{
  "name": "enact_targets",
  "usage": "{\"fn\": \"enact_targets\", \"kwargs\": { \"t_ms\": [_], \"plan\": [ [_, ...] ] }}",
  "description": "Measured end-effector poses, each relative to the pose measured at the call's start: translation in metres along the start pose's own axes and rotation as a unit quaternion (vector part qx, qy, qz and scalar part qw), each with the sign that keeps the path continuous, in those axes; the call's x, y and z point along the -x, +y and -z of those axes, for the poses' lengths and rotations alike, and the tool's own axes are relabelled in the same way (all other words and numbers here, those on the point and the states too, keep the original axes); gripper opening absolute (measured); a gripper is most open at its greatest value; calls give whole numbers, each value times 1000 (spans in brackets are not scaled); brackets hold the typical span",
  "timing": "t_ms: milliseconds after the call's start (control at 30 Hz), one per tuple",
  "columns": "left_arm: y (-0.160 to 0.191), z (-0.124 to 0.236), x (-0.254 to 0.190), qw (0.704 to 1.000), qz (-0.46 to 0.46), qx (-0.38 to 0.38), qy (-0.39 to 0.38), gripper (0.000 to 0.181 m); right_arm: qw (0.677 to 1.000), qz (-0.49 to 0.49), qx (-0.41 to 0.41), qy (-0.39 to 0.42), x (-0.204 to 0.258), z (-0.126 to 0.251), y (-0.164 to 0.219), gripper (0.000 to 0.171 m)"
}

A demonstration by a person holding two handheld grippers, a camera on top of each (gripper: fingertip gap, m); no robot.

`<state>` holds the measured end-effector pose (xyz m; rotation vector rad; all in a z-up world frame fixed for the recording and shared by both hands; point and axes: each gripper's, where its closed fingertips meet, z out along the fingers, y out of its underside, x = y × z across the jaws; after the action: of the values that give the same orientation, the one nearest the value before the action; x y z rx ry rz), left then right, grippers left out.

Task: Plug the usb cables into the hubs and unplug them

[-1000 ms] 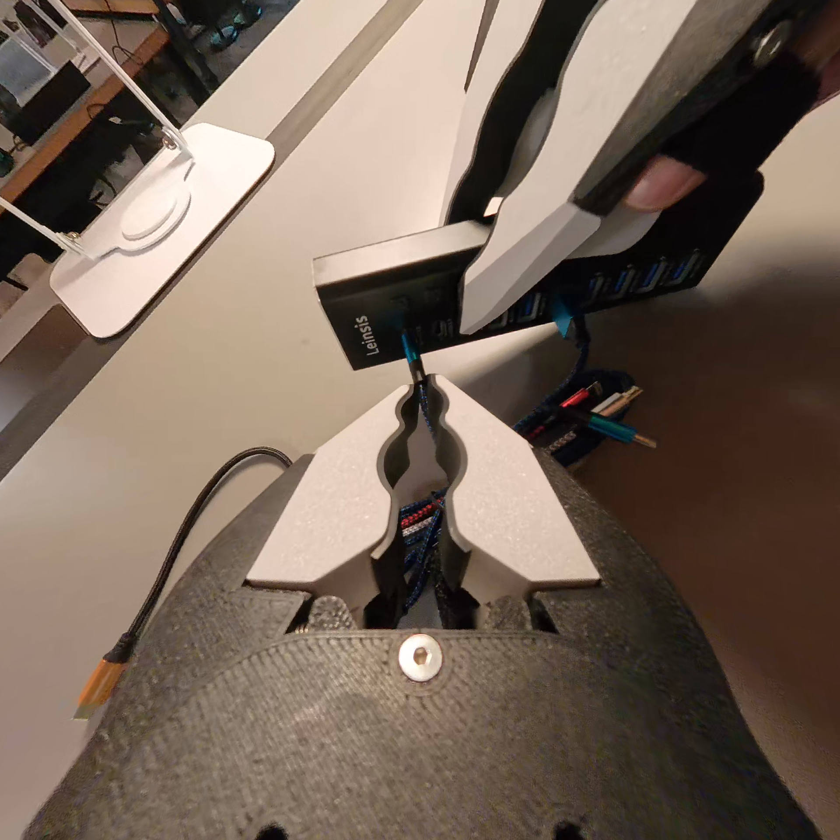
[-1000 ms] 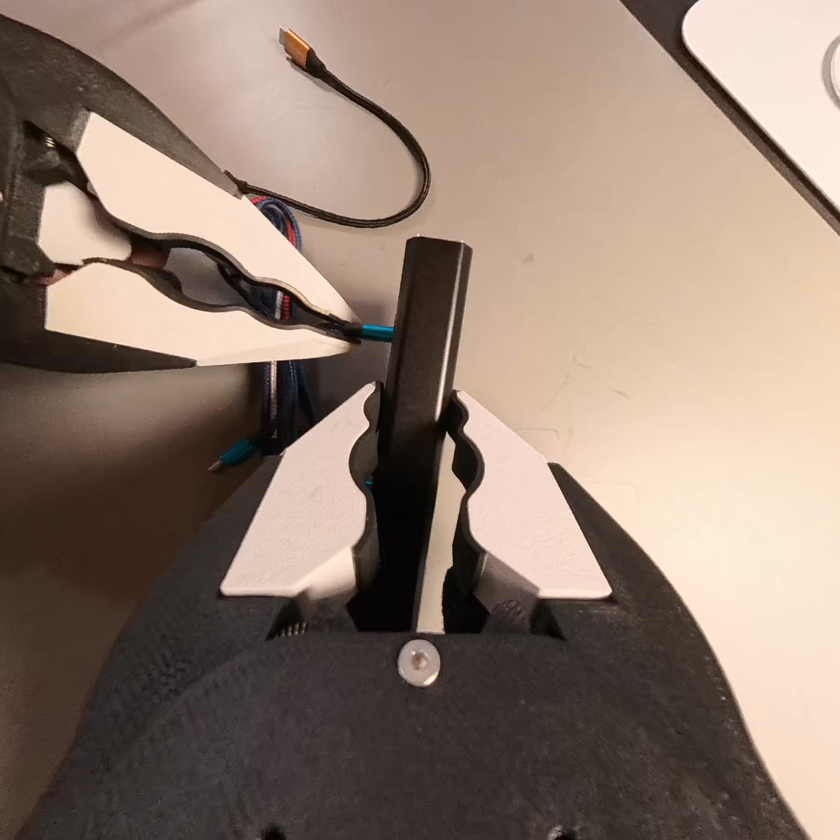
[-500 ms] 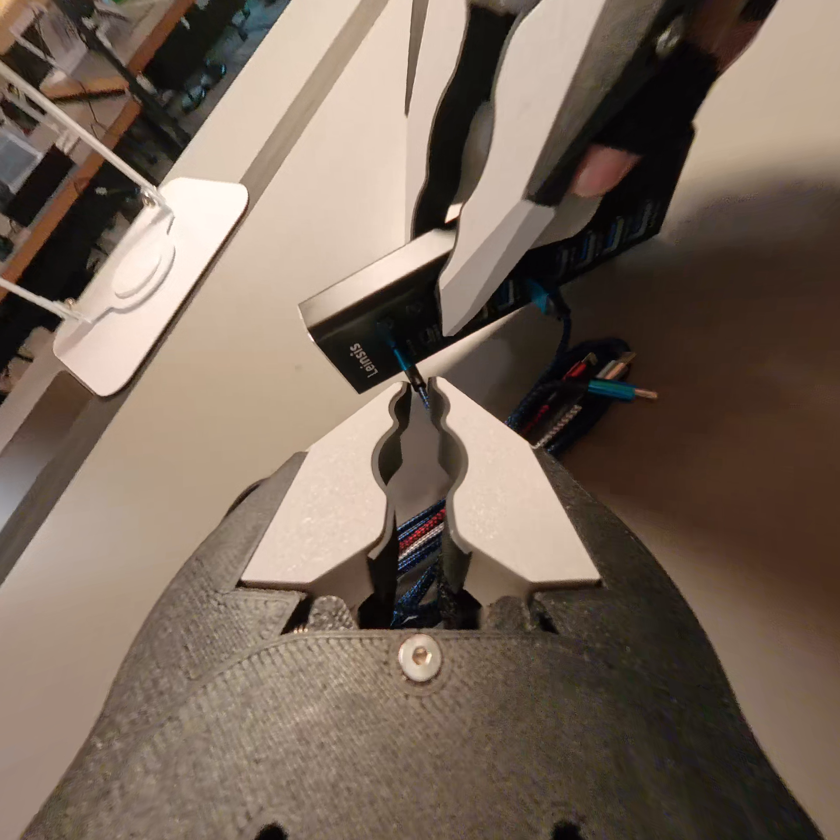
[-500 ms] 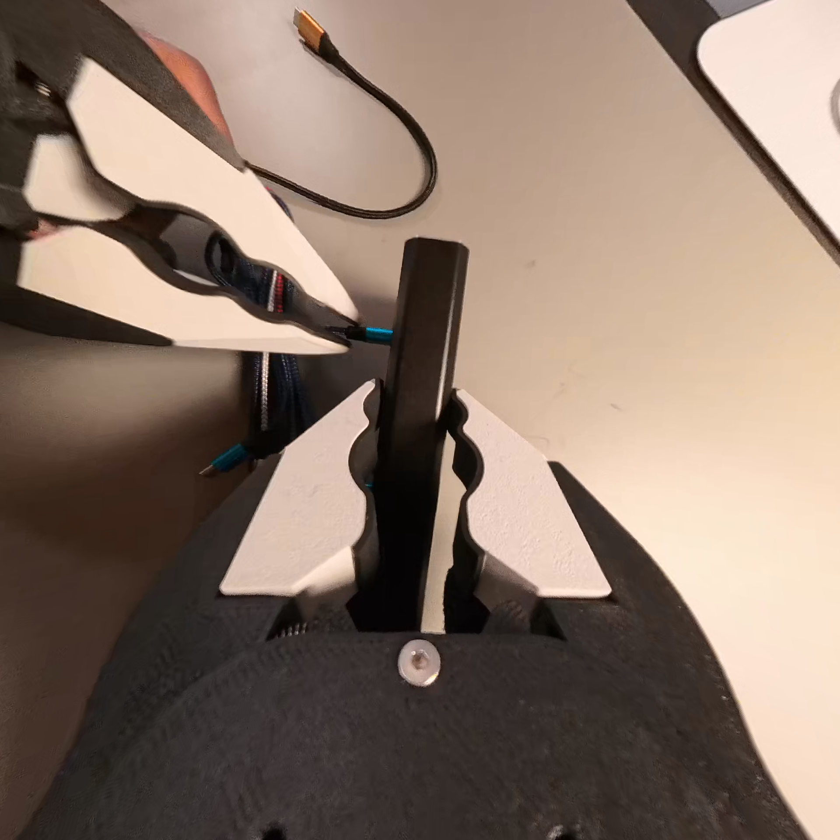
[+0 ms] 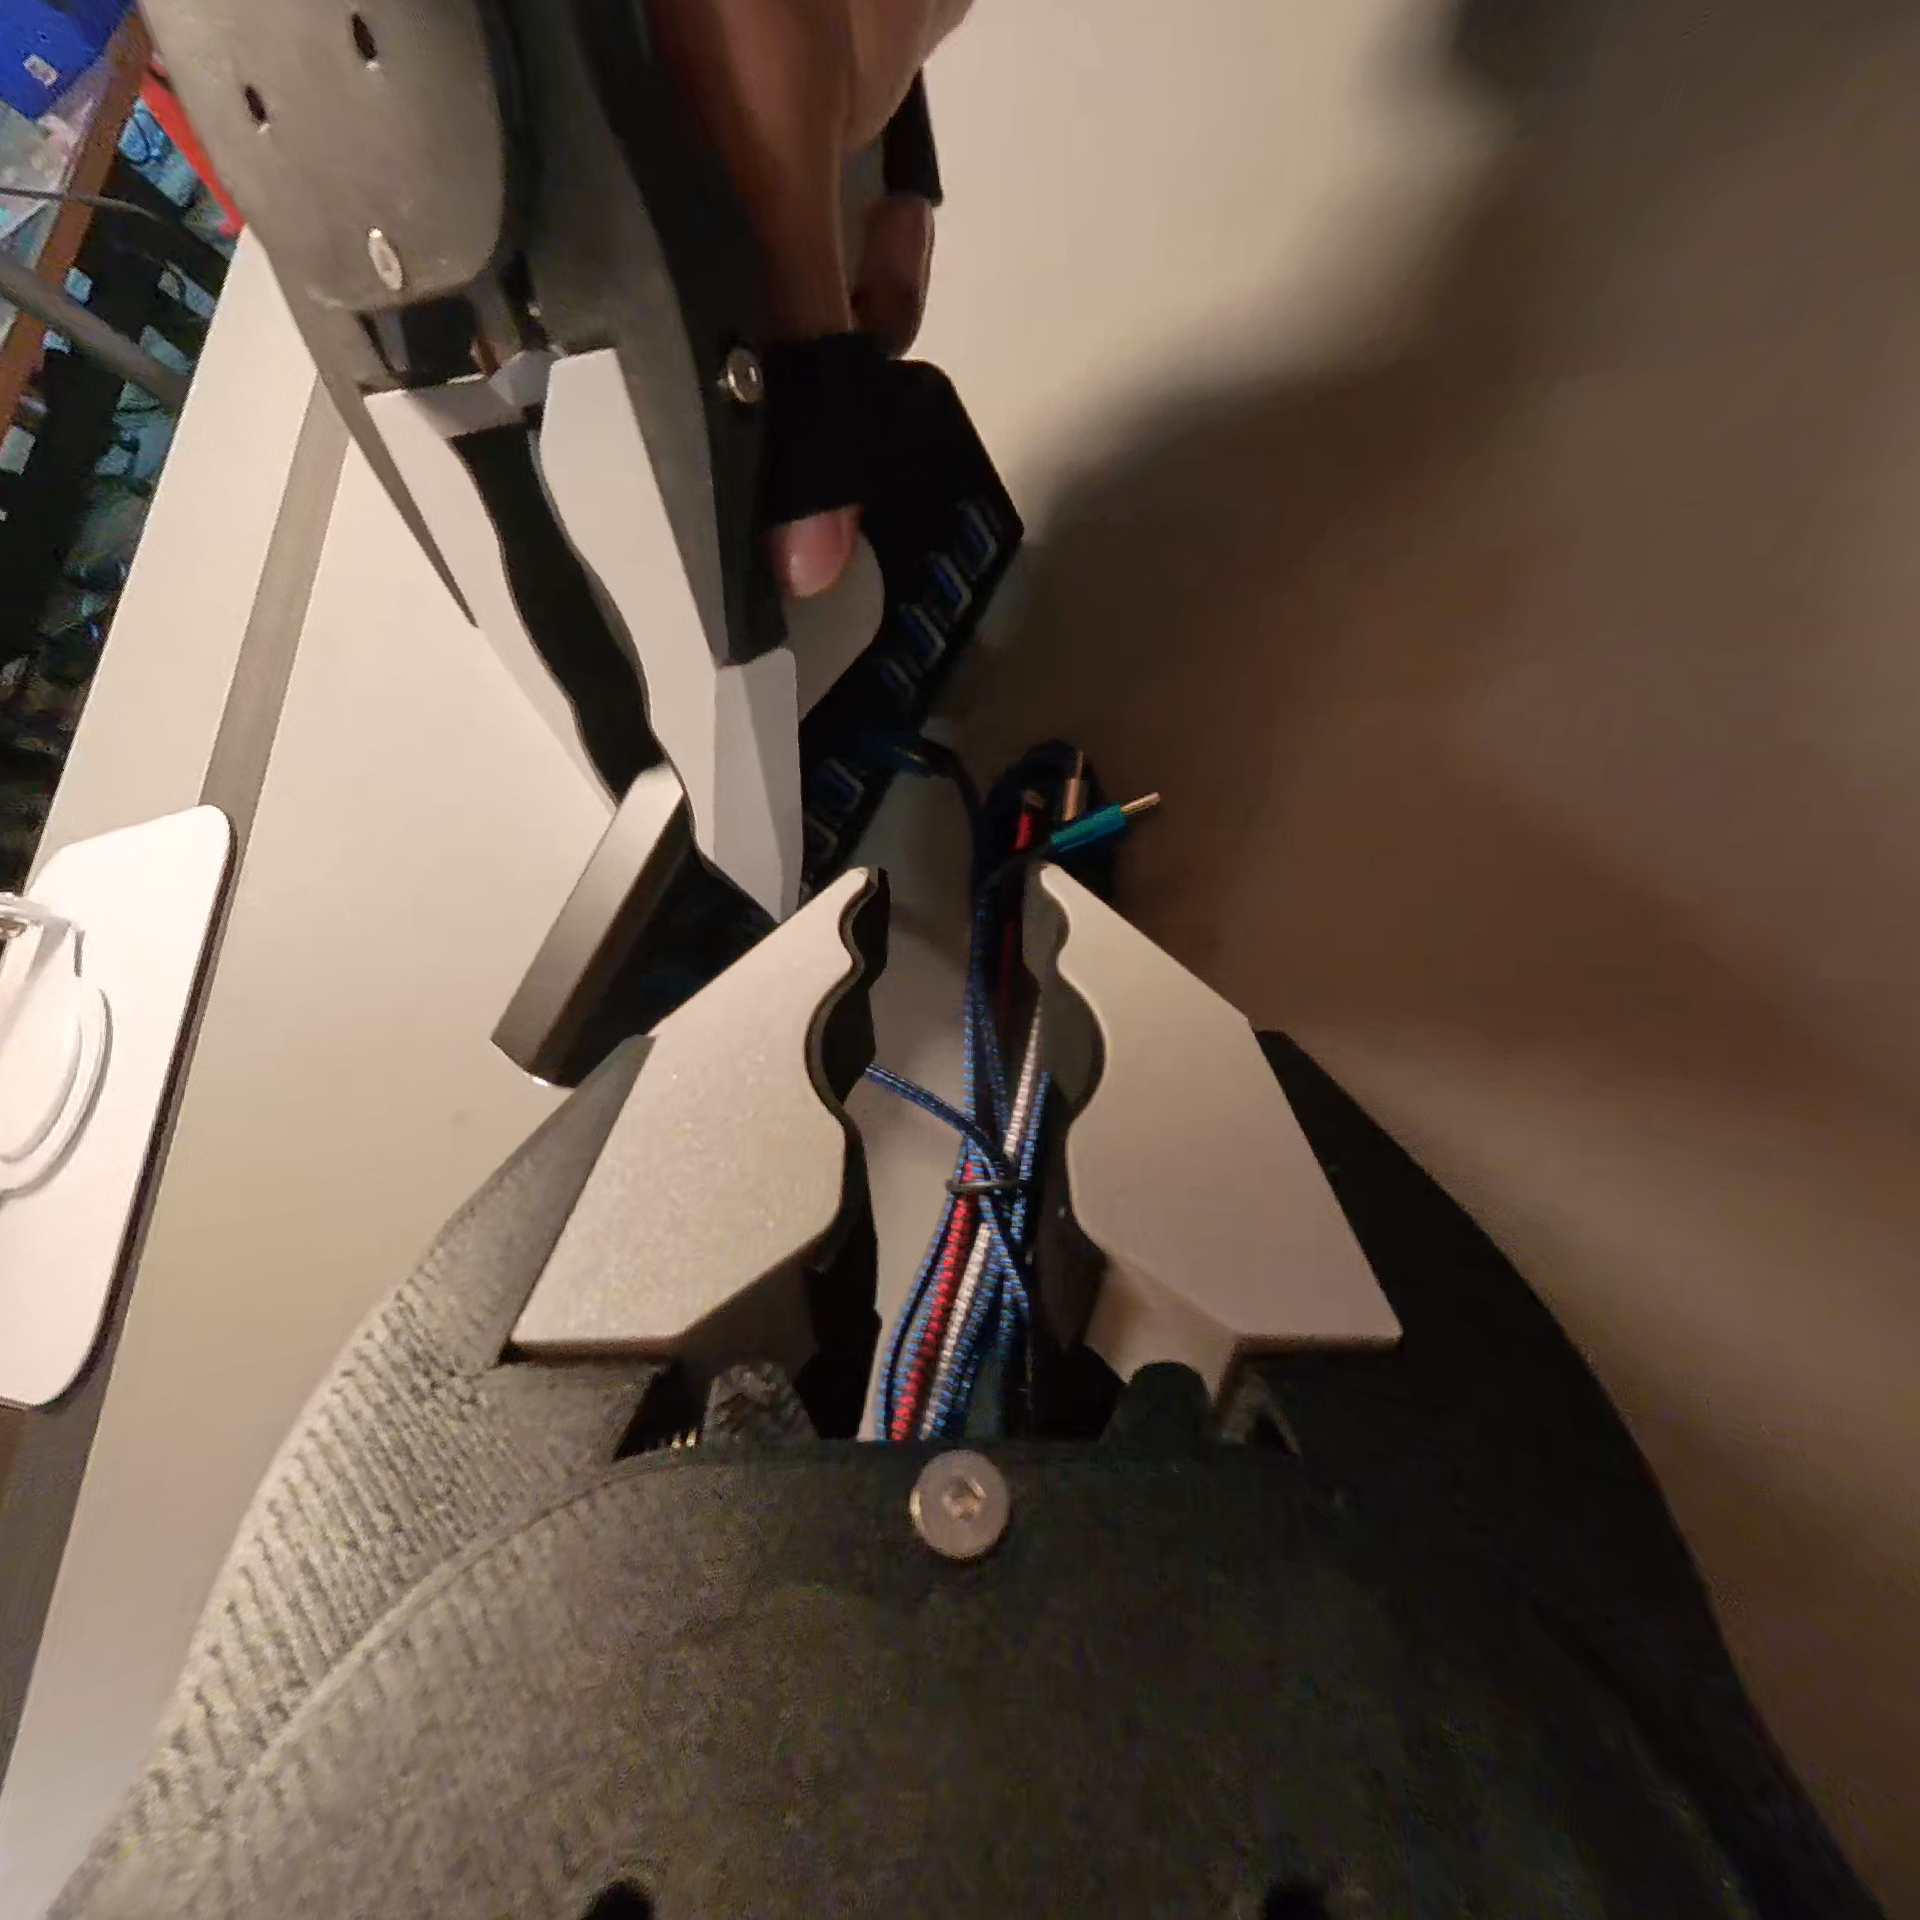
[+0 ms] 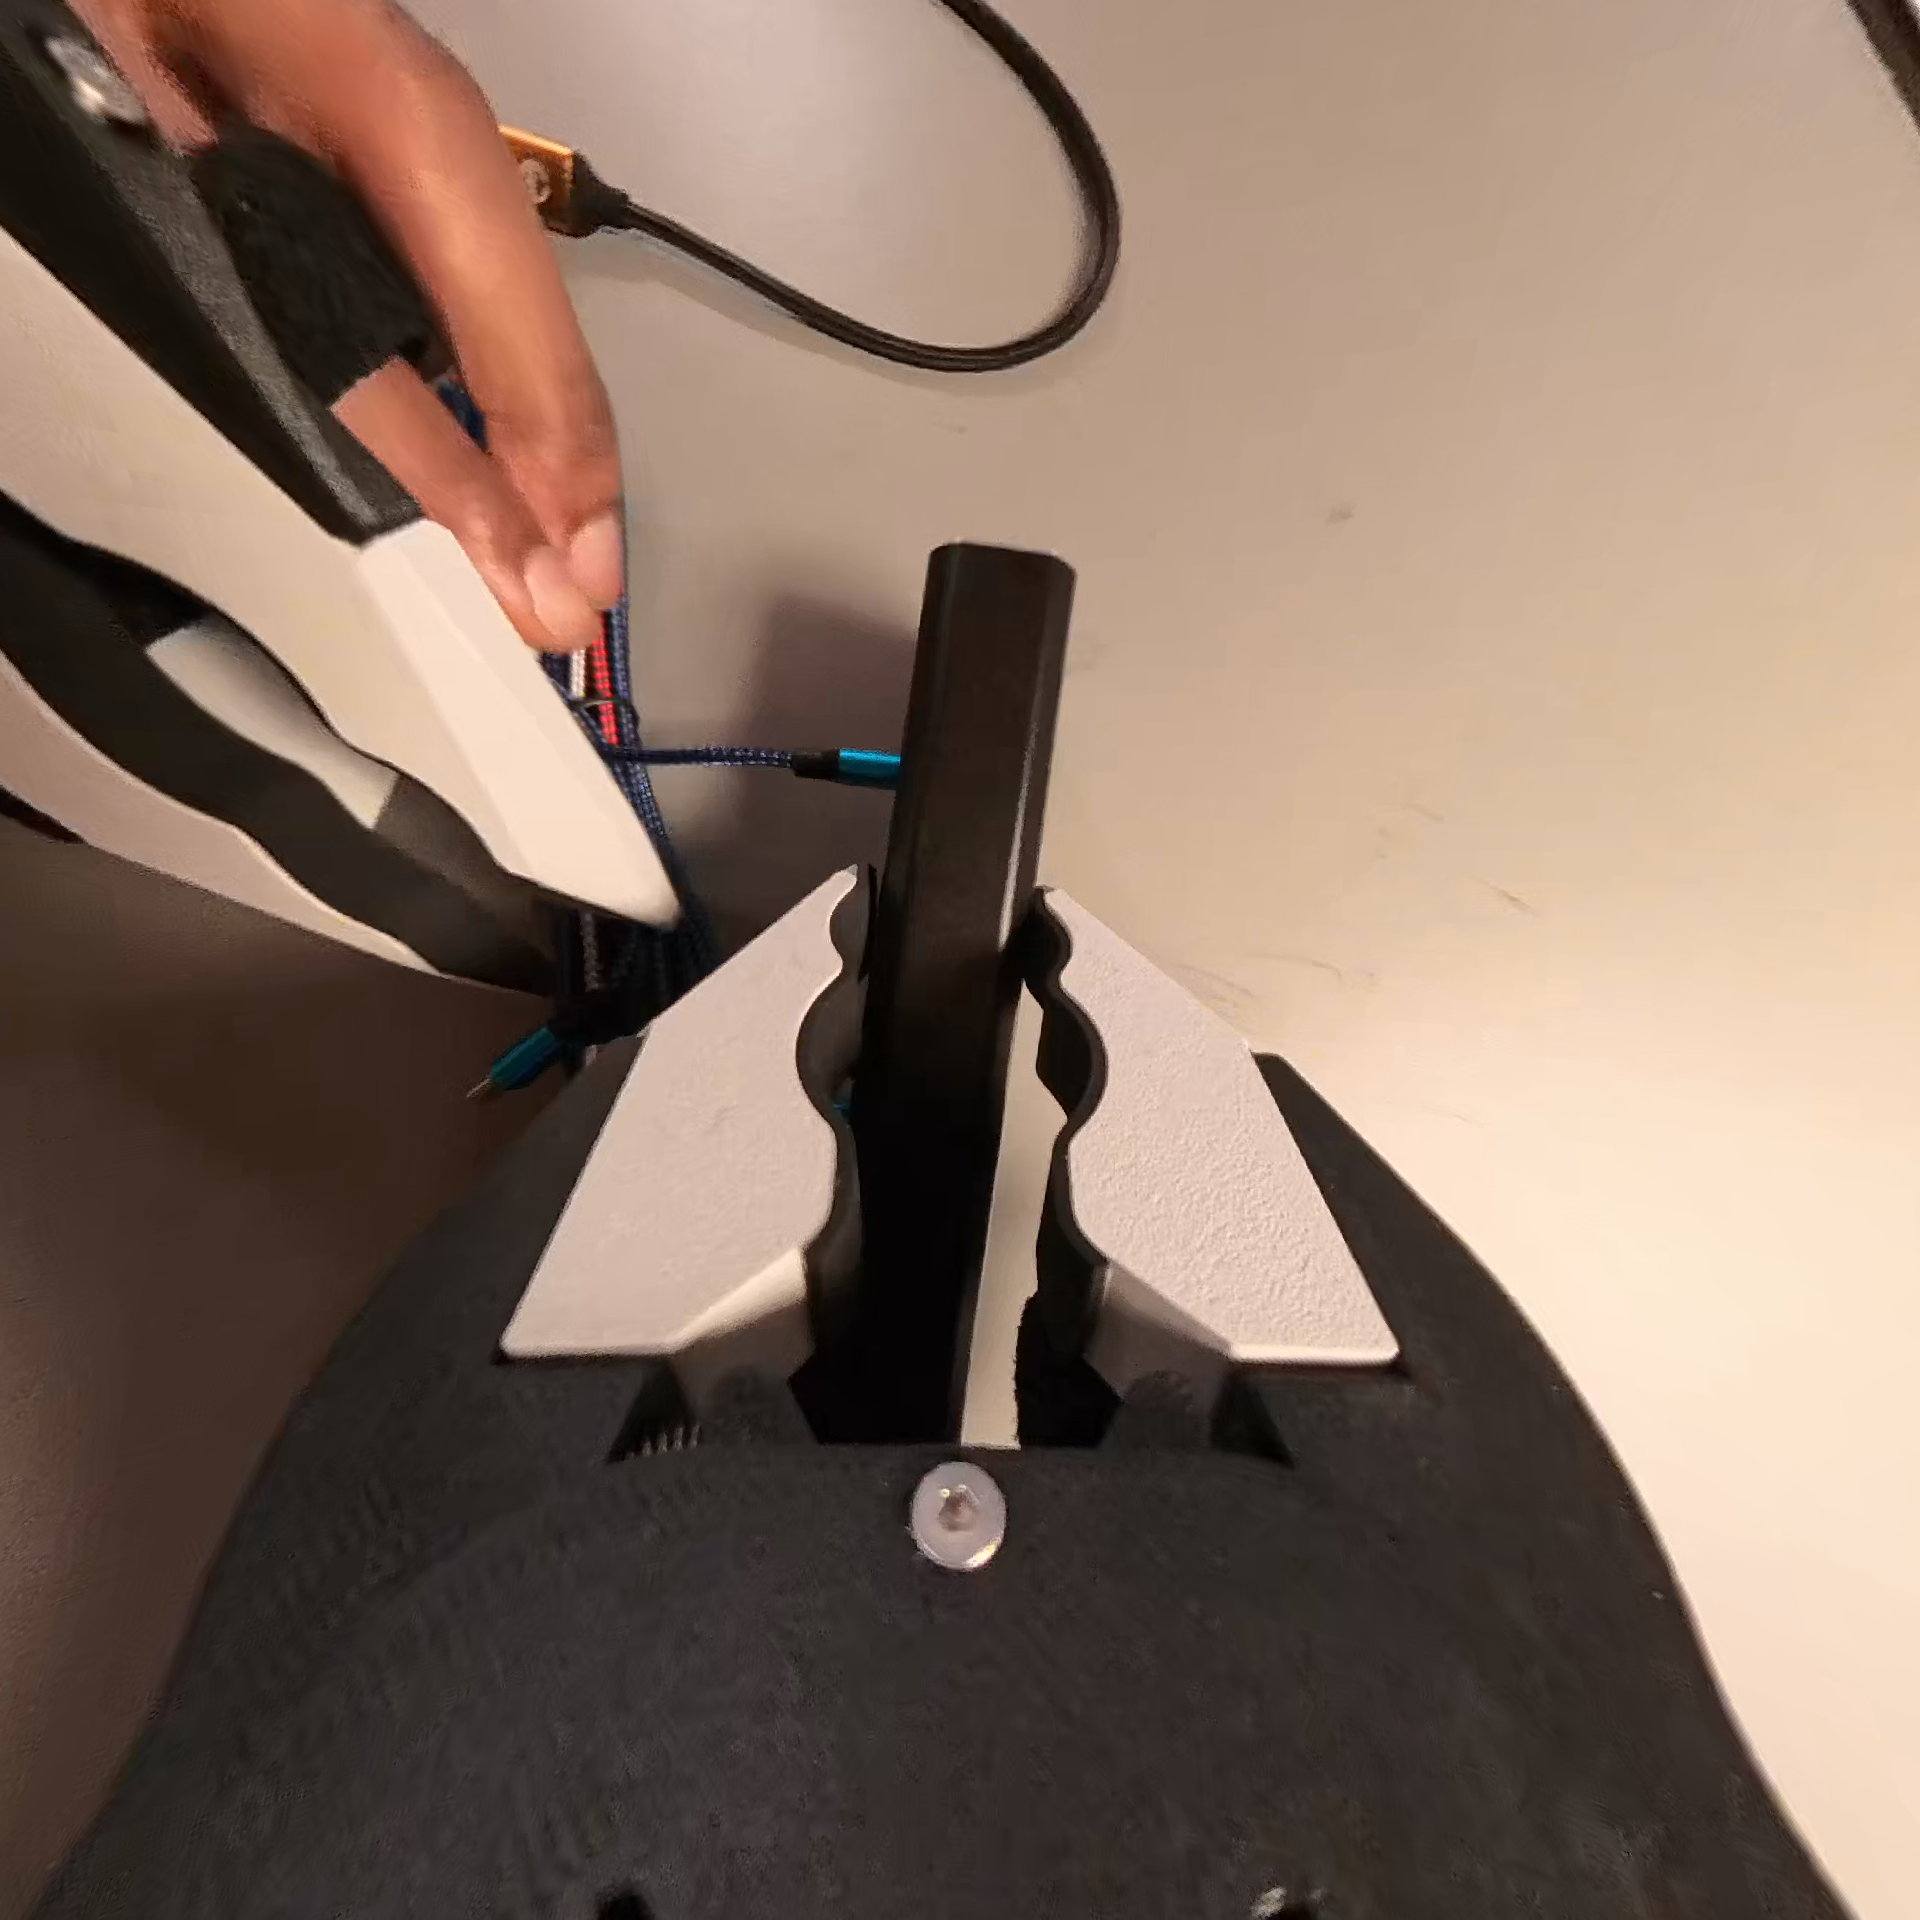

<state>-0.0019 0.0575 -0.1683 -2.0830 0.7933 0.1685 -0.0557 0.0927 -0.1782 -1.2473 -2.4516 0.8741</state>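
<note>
Between right tool (image 6: pixel 951 904) fingers, clamped tight: black hub (image 6: pixel 966 675), long axis running far. Seated in its left face, blue plug (image 6: pixel 868 769), jutting left toward left tool (image 5: pixel 956 878), spread open, loosely straddling cable bundle (image 5: pixel 977 1226); likely nearer for unplugging.

Left hand-held gripper (image 5: pixel 961 894) parted, right hand-held gripper (image 6: pixel 951 904) clamped

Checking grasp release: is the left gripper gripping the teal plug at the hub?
No. The left gripper is open, apart from the teal plug seated in the black hub.

Left tongs (image 5: pixel 961 883) now parted, off the still-plugged teal connector (image 6: pixel 868 767).
</note>
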Motion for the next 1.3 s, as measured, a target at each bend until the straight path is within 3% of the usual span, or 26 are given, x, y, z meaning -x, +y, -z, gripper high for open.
{"fn": "enact_targets", "kwargs": {
  "t_ms": [233,500,767,1000,1167,1300],
  "plan": [
    [-5,0,-30,996,-19,-22,85,29,999,27,8,-23,15,-3,1,28],
    [-3,-6,-30,996,-16,1,88,21,999,33,8,-28,18,-3,1,28],
    [-11,9,-15,996,32,-34,76,14,999,22,1,-30,16,-3,0,28],
    [-7,11,8,987,146,-42,56,10,1000,3,-8,-28,10,-2,-1,28],
    [10,14,38,962,272,-17,-9,9,999,-46,-18,-16,-1,-1,-2,27],
    [23,15,46,955,288,29,-60,9,995,-96,-29,-22,-2,-3,-5,26]
  ]
}}
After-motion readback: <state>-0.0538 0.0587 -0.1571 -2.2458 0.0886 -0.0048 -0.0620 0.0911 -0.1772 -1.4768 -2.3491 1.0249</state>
